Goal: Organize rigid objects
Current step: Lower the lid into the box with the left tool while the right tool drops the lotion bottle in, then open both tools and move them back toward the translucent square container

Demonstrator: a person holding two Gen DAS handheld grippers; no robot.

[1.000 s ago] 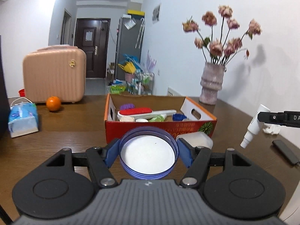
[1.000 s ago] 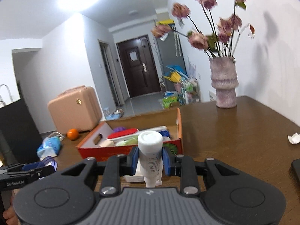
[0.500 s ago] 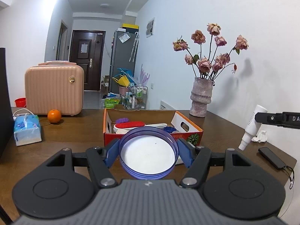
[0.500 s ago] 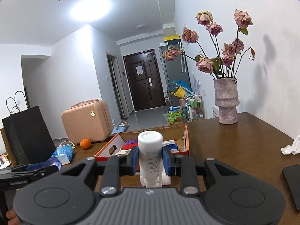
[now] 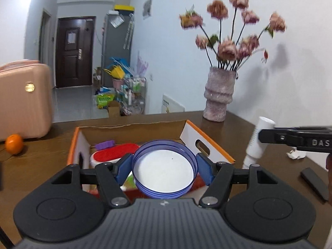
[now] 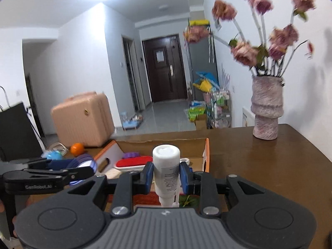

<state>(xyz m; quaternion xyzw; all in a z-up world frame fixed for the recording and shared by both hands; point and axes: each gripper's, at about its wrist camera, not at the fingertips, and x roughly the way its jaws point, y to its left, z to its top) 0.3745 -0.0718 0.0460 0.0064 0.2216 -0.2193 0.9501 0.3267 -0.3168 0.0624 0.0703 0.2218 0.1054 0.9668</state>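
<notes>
My left gripper [image 5: 164, 169] is shut on a round blue lid with a white inside [image 5: 165, 170], held over the near end of an open orange-edged cardboard box [image 5: 187, 134]. In the box lie a red brush [image 5: 116, 150] and a purple piece [image 5: 105, 144]. My right gripper [image 6: 166, 177] is shut on a white bottle [image 6: 166, 174], cap end toward the camera, just before the box [image 6: 207, 153]. In the left wrist view the right gripper and its bottle [image 5: 257, 141] hang beside the box's right wall. The left gripper with the lid [image 6: 83, 166] shows at the left of the right wrist view.
A vase of dried pink flowers [image 5: 220, 95] stands at the table's far right. A dark phone [image 5: 314, 181] and crumpled white paper [image 5: 294, 155] lie at the right. An orange [image 5: 14, 144] and a pink suitcase [image 5: 22, 99] sit at the left.
Both grippers pulled back from the box half a second ago and have now come forward close over it, each still gripping its object.
</notes>
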